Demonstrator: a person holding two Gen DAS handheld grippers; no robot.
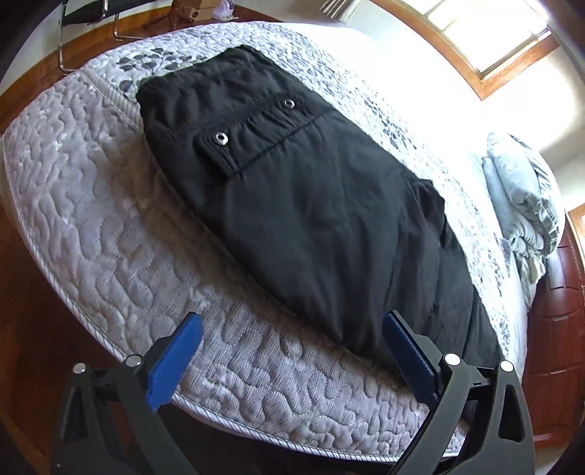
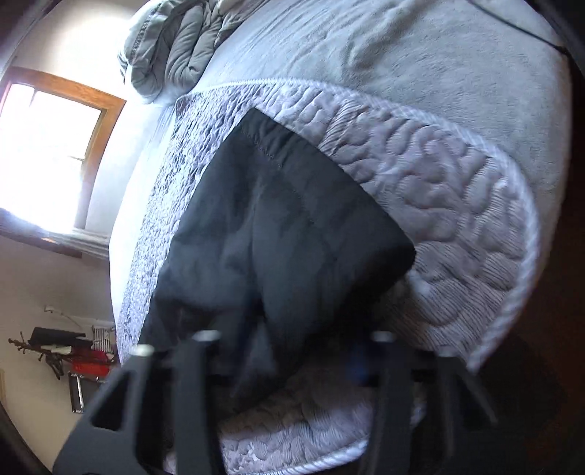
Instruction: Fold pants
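Note:
Black pants [image 1: 303, 204] lie flat on a quilted grey mattress [image 1: 95, 204], waistband with two metal snaps at the far end. My left gripper [image 1: 292, 329] is open, its blue pads [image 1: 175, 361] spread wide, hovering just short of the near edge of the pants and holding nothing. In the right wrist view the pants' leg end [image 2: 278, 226] lies on the mattress corner [image 2: 457, 204]. My right gripper [image 2: 292, 350] is blurred by motion; its fingers stand apart right at the fabric's near edge, and I cannot tell whether they hold it.
A folded grey comforter [image 1: 523, 204] lies at the bed's far end, also in the right wrist view [image 2: 175, 47]. A bright window [image 1: 486, 33] is behind. Wood floor [image 1: 33, 329] surrounds the bed. A chair frame [image 1: 91, 22] stands beyond the mattress.

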